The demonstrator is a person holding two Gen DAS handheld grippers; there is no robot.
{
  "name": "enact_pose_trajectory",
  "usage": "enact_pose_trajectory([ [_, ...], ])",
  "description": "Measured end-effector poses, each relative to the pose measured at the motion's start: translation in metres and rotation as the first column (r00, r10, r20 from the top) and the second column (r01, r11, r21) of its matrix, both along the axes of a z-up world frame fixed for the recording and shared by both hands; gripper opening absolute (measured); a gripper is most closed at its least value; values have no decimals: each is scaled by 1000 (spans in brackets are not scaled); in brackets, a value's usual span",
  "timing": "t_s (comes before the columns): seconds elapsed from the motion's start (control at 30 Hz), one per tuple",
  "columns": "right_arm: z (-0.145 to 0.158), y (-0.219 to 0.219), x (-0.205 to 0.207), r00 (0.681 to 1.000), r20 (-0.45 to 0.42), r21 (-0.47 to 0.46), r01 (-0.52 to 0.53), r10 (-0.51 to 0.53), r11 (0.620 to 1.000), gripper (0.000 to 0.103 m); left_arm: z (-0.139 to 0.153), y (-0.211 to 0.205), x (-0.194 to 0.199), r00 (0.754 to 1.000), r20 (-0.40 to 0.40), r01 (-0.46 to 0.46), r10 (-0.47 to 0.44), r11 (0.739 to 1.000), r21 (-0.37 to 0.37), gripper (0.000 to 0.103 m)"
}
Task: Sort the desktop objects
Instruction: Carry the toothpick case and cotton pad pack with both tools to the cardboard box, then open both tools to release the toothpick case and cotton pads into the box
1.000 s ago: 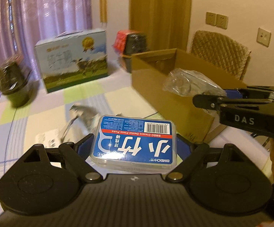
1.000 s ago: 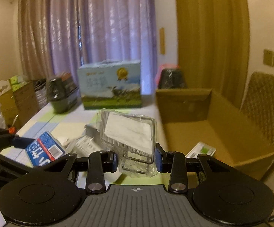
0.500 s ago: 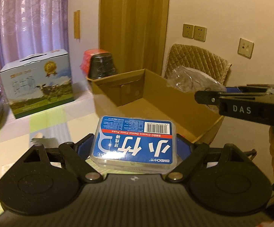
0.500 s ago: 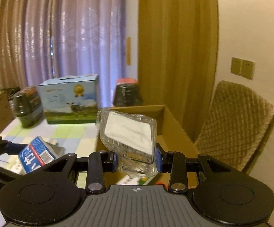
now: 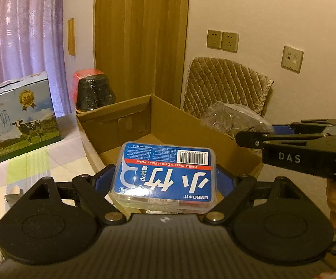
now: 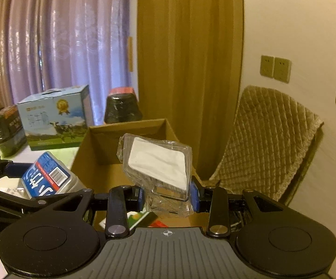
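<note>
My left gripper [image 5: 165, 181] is shut on a blue floss pick box [image 5: 165, 174] with a barcode, held above the near edge of an open cardboard box [image 5: 175, 125]. The floss pick box [image 6: 46, 176] and the left gripper also show at the left of the right wrist view. My right gripper [image 6: 166, 196] is shut on a clear plastic packet [image 6: 158, 165] with a white pad inside, over the cardboard box [image 6: 98, 155]. In the left wrist view the right gripper [image 5: 244, 137] holds that packet [image 5: 228, 118] above the box's right wall.
A milk carton case [image 5: 19, 116] and a dark wrapped pot [image 5: 94, 95] stand on the table behind the cardboard box. A second dark pot [image 6: 5, 130] sits far left. A quilted chair [image 6: 268, 144] stands right of the box. Small packets [image 6: 140, 219] lie inside the box.
Both grippers have swung right with their loads, from over the checked tablecloth to above the open cardboard box. Their grips have not changed.
</note>
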State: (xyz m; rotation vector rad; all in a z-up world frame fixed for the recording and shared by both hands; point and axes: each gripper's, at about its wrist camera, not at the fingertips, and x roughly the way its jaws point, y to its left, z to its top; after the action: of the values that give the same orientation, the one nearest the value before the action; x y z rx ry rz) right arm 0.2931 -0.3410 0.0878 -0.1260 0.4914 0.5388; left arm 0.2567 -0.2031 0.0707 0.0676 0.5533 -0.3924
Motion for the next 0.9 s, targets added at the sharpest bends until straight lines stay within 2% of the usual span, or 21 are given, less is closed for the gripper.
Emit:
enact_pose_trajectory([
  [0.37, -10, 0, 15, 1000, -22, -8, 5, -5, 1000, 34, -10, 2, 22, 999, -44, -31, 30, 999, -20, 87],
  [0.43, -10, 1, 15, 1000, -26, -6, 5, -5, 1000, 34, -10, 5, 22, 998, -46, -37, 36, 999, -26, 91],
  [0.9, -10, 15, 10, 999, -37, 9, -29, 30, 1000, 34, -5, 33, 14, 995, -50, -85, 84, 996, -20, 91],
])
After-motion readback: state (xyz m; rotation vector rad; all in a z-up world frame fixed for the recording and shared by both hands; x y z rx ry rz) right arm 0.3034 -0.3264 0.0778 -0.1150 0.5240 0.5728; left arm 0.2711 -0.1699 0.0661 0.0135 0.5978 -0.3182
